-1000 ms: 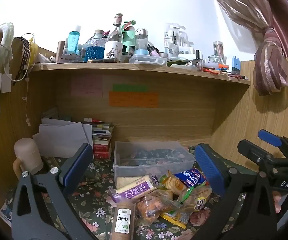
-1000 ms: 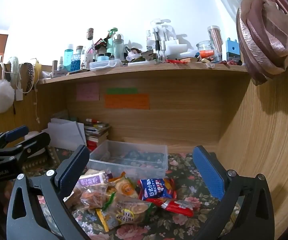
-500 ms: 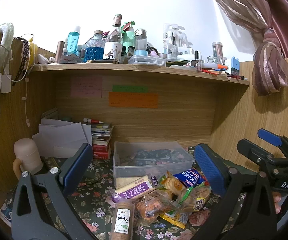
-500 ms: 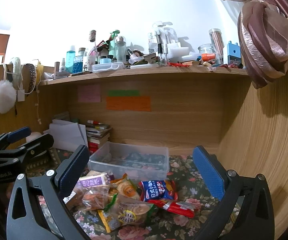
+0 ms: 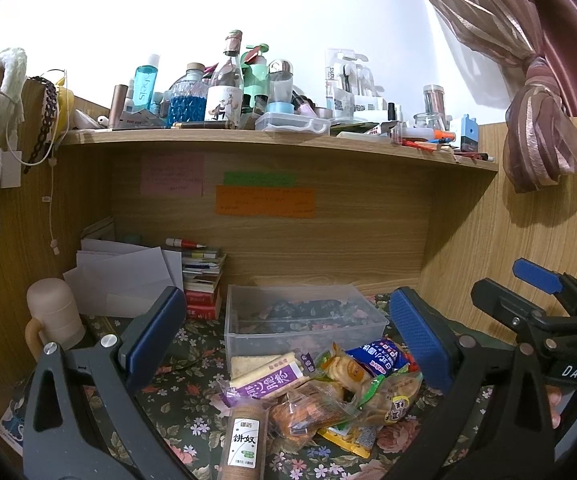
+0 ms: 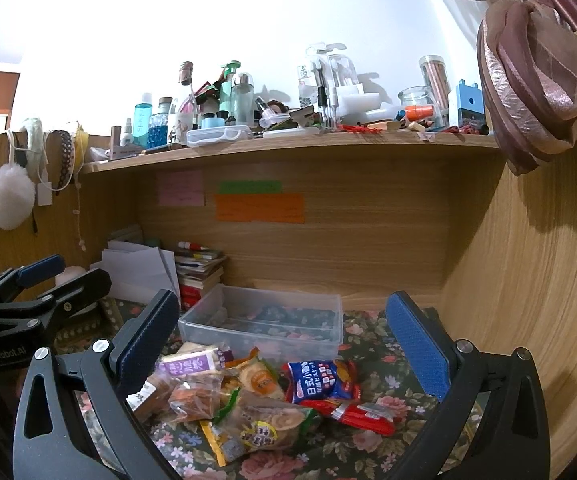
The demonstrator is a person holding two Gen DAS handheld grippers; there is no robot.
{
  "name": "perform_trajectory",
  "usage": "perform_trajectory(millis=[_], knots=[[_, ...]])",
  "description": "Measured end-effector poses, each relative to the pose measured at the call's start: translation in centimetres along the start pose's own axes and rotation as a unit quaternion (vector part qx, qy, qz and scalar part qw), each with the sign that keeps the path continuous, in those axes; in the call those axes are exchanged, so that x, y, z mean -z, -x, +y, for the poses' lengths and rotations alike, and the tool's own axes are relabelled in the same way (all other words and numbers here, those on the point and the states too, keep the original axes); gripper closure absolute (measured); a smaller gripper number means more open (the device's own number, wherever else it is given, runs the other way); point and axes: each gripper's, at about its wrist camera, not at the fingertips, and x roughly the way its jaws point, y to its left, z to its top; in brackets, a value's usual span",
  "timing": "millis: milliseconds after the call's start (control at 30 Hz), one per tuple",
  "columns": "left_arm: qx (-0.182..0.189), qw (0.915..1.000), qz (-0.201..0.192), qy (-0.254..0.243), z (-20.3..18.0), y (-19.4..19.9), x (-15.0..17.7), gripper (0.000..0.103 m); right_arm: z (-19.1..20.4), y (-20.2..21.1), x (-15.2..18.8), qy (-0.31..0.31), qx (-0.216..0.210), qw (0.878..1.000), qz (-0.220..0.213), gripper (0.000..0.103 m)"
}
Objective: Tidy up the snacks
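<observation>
A pile of snack packets lies on the floral cloth in front of a clear plastic bin [image 5: 304, 320], which also shows in the right wrist view [image 6: 264, 324]. The pile holds a brown cracker tube [image 5: 244, 440], a purple packet [image 5: 268, 378], a blue packet [image 5: 380, 358] [image 6: 322, 380], a red packet [image 6: 352, 414] and clear bags of biscuits [image 6: 264, 426]. My left gripper [image 5: 288, 340] is open and empty, hovering above the pile. My right gripper [image 6: 284, 344] is open and empty, also above the pile. Each gripper shows at the edge of the other's view.
A stack of books [image 5: 202, 280] and white papers [image 5: 128, 276] stand at the back left, beside a beige mug [image 5: 54, 320]. A shelf [image 5: 280, 140] crowded with bottles runs overhead. Wooden walls close in the back and right side [image 6: 528, 280].
The right wrist view has shifted slightly, with the pile and bin sitting a little lower and nearer the centre. The left gripper has barely moved. Both stay open.
</observation>
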Motion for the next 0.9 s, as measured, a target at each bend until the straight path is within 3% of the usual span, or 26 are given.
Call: perform_trajectory(millis=[900], knots=[[0.0,1.0,-0.003,-0.001,-0.49,0.28,-0.67,0.0,0.34,0.2,0.05,-0.001,-0.008,1.0,-0.007,0.0]])
